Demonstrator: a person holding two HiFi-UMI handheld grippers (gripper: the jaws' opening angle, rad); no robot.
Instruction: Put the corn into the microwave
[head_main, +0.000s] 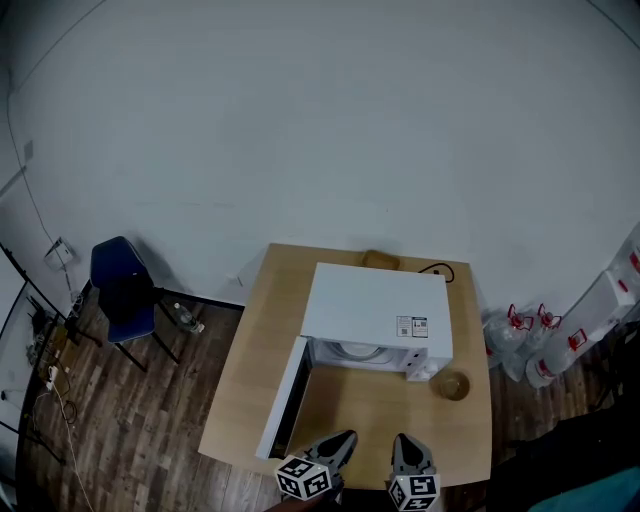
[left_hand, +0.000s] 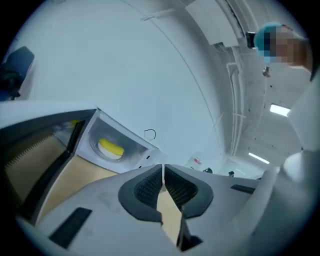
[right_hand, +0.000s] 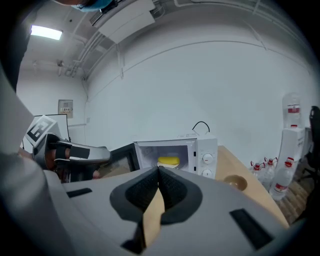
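Observation:
The white microwave (head_main: 378, 318) stands on the wooden table (head_main: 250, 360) with its door (head_main: 281, 398) swung open to the left. Yellow corn (right_hand: 168, 161) lies on a plate inside the cavity; the same corn (left_hand: 110, 148) shows in the left gripper view. My left gripper (left_hand: 163, 175) is shut with nothing in it, rolled to one side, well back from the oven. My right gripper (right_hand: 158, 174) is shut and empty, facing the open cavity from a distance. Both grippers (head_main: 335, 447) (head_main: 409, 452) sit at the table's near edge in the head view.
A small brown bowl (head_main: 454, 385) sits on the table right of the microwave. A black cable (right_hand: 201, 126) loops behind the oven. A blue chair (head_main: 123, 291) stands on the floor at left. Water bottles (head_main: 525, 345) crowd the floor at right.

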